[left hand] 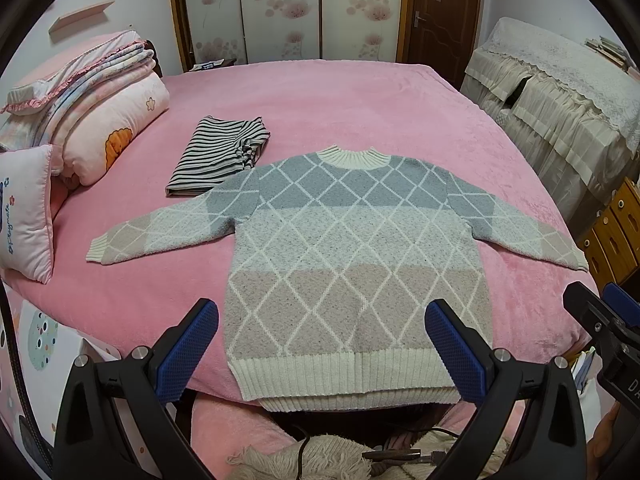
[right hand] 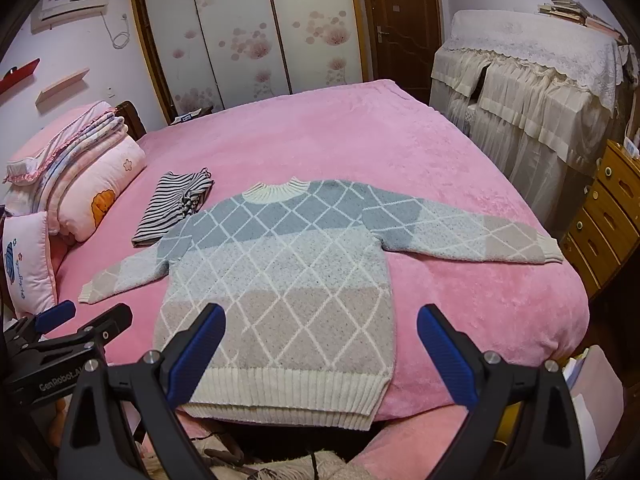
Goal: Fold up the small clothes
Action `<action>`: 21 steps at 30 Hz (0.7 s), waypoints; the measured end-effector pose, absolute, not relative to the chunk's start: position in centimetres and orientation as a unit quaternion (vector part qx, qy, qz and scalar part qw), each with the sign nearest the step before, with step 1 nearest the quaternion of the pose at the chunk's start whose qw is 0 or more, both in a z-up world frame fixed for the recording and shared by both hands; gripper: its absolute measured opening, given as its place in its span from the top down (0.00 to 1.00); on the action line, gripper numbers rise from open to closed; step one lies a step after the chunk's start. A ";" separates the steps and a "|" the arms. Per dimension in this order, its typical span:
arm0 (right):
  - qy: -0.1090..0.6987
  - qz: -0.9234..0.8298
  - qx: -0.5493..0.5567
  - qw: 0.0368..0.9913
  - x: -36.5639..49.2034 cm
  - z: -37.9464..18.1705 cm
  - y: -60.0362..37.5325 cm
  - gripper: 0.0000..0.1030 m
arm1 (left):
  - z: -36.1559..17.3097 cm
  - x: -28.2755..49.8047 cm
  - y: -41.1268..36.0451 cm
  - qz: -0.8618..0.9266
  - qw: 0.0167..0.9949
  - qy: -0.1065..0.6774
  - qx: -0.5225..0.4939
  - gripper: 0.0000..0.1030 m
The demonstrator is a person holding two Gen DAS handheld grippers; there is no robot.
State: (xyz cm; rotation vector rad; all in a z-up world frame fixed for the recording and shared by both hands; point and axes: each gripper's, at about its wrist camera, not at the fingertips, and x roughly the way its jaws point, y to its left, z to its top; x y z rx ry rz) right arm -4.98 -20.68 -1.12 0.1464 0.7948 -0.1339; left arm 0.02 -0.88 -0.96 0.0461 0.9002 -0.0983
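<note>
Pink bed holds one folded striped garment upper left — the sweater lies flat, unfolded; left gripper and right gripper hover spread, empty.

Fuzzy knit sweater, plush pink bedspread, glossy wardrobe doors

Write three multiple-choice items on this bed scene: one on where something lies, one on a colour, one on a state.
1. Where does the striped garment lie relative to the sweater?
A. beyond its left sleeve
B. on its hem
C. under its right sleeve

2. What colour is the blanket under the sweater?
A. green
B. pink
C. white

3. How does the sweater lie?
A. folded in half
B. rolled up
C. flat, sleeves spread

Answers:
1. A: it rests folded past the left sleeve, towards the pillows.
2. B: pink plush covers the bed.
3. C: both sleeves reach outwards; the left tongs and right tongs hold nothing.
</note>
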 end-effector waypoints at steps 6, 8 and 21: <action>0.380 -0.060 0.073 0.920 -5.2 -0.9 -20.8 0.10 | -0.9 0.0 -0.9 -0.047 0.899 0.434 0.022 0.00; 0.380 -0.060 0.073 0.920 -5.2 -0.9 -20.9 0.11 | -0.9 0.1 -0.9 -0.048 0.899 0.435 0.023 0.00; 0.376 -0.061 0.080 0.921 -5.7 -0.8 -21.4 0.12 | -0.7 0.1 -0.9 -0.047 0.900 0.433 0.027 0.00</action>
